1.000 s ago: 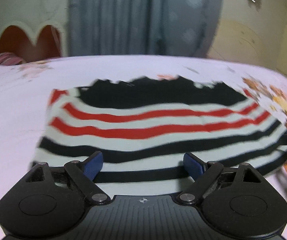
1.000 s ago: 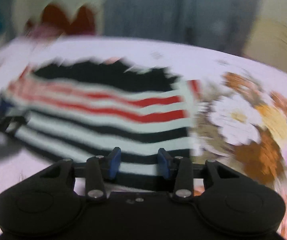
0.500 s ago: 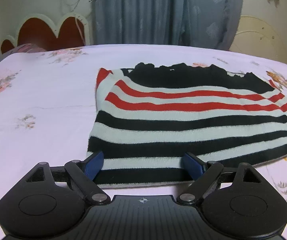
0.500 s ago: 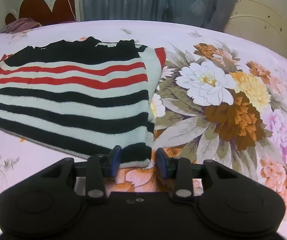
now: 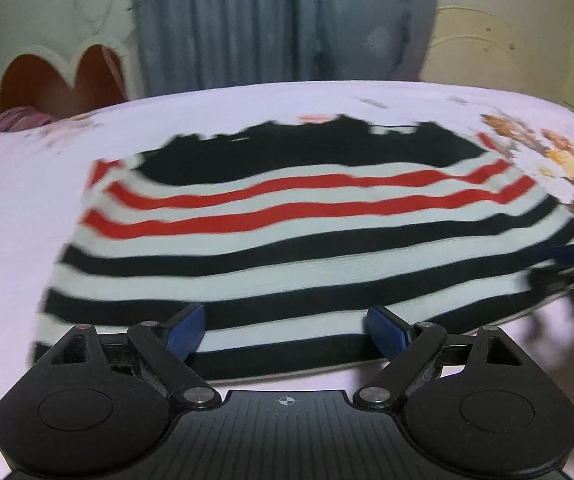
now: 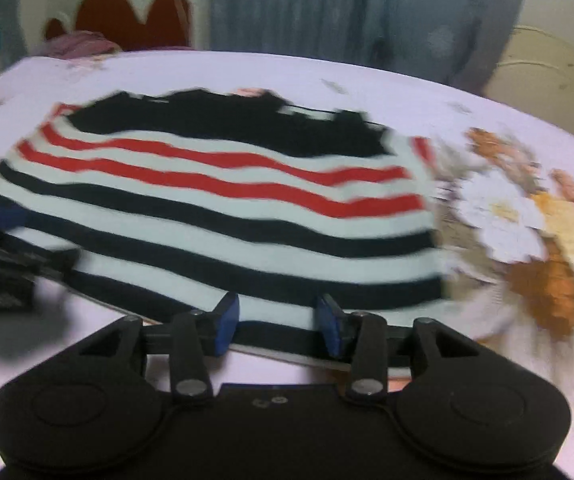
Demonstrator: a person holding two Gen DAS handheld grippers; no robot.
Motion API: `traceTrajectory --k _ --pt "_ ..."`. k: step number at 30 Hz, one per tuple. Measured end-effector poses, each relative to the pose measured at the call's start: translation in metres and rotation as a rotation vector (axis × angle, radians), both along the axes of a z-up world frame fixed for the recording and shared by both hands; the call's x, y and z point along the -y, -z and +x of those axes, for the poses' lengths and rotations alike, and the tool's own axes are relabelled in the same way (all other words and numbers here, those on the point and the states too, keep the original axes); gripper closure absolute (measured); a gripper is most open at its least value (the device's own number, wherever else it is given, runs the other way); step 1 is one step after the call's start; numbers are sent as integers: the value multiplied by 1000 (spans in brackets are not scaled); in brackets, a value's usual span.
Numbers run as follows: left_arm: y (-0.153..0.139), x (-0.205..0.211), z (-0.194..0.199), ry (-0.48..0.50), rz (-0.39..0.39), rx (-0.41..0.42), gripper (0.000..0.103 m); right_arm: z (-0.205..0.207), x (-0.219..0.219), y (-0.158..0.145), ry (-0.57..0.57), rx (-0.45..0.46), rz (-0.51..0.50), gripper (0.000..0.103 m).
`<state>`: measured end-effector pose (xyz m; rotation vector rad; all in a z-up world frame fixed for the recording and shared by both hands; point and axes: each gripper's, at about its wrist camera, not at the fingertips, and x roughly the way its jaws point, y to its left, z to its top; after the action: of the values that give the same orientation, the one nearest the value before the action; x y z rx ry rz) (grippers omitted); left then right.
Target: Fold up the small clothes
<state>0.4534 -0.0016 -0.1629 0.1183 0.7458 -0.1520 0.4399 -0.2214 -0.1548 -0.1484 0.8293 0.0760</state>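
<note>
A knitted sweater (image 5: 287, 240) with black, white and red stripes lies flat at mid-frame on the bed (image 5: 19, 208), whose pale pink sheet has a flower print. The left gripper (image 5: 285, 330) gapes wide over its near hem. The right gripper (image 6: 277, 322), half-spread, has just been opening, clasping nothing. A grey curtain (image 5: 279, 20) hangs behind.

Your left tool (image 5: 285, 330) gapes wide over the near hem of the red, black and white striped knit garment (image 5: 287, 240) on the pale floral bed (image 5: 19, 208).
</note>
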Motion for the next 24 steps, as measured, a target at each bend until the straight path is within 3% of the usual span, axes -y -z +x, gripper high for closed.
traceTrajectory --k 2,6,11,14,17,24 --pt "2 -20 1 -48 3 -2 16 -1 22 -1 63 -6 -25 63" --pt "8 -51 4 -73 -31 -10 16 -2 44 1 75 -32 29 63" --pt "9 -51 4 -78 -22 -9 16 -1 36 2 83 -31 -1 66" --pt "9 -50 3 -80 -25 -8 16 -7 37 -8 120 25 9 69" --pt "10 -50 3 -79 -19 -6 16 -1 44 2 126 -33 30 70" --pt "11 -54 3 -75 -33 -4 14 -4 47 5 100 -25 35 70"
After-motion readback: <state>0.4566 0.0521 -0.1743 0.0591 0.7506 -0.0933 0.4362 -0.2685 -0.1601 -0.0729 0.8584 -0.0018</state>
